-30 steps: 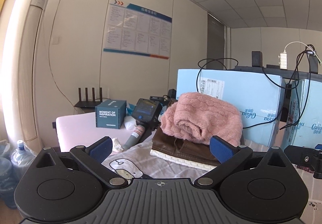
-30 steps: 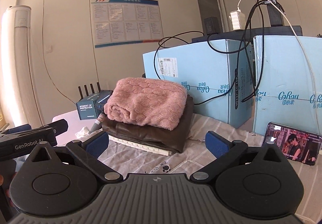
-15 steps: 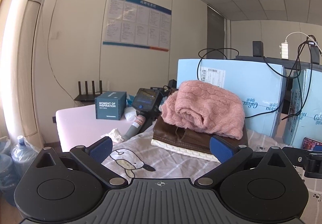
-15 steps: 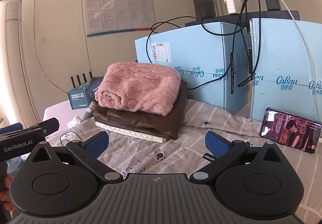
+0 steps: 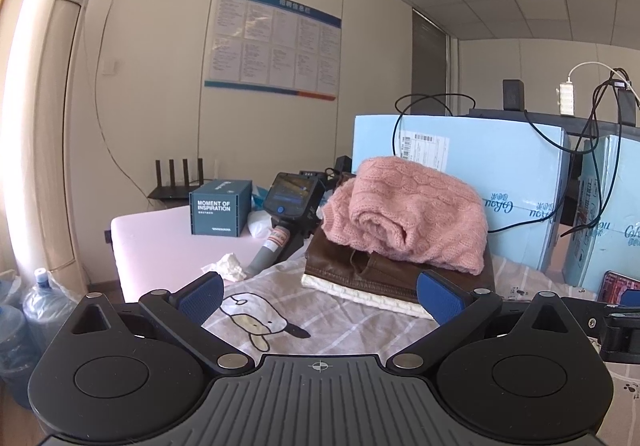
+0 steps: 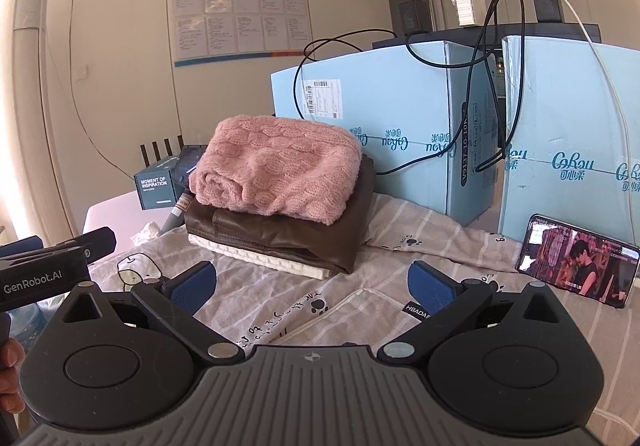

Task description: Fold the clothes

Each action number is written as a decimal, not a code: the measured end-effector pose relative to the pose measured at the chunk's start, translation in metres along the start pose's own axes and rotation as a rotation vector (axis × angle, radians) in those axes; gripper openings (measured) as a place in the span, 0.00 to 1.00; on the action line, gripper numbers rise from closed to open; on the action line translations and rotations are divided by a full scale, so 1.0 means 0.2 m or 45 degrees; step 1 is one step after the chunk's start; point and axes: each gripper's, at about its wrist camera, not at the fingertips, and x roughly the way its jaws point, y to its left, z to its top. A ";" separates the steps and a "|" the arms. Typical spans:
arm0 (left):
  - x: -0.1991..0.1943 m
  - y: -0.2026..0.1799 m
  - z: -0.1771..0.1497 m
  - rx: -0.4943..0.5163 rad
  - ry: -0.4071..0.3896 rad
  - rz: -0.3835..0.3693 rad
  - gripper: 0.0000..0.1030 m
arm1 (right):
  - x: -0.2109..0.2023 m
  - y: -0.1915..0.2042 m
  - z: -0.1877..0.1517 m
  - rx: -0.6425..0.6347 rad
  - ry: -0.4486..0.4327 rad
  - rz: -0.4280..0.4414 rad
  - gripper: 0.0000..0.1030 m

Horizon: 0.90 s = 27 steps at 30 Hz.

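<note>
Left wrist view: we hold the left gripper with jaws spread wide and nothing between them, above a checked sheet printed with a cartoon dog. The clothes sit ahead as a stack of 3: a pink knit sweater on a brown leather garment on a white ribbed piece. We judge the knit soft, light and stretchy, best pinched at a hem or folded edge; the leather looks heavier, stiffer and slicker. Just left of the stack lie a handheld device, a crumpled tissue and a teal box, which could crowd any spreading on that side.

Right wrist view: the right gripper is likewise wide open and empty over the sheet. The stack is ahead and slightly left. Blue cartons with dangling cables wall off the back, and a propped phone on the right looks easy to knock.
</note>
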 end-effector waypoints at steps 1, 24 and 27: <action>0.00 0.00 0.00 0.001 0.001 0.001 1.00 | 0.00 0.00 0.00 0.000 0.001 -0.001 1.00; 0.02 -0.03 -0.03 0.036 0.046 -0.035 1.00 | 0.03 0.00 -0.02 -0.022 0.049 -0.025 1.00; 0.02 -0.03 -0.03 0.037 0.048 -0.034 1.00 | 0.04 0.00 -0.02 -0.026 0.054 -0.028 1.00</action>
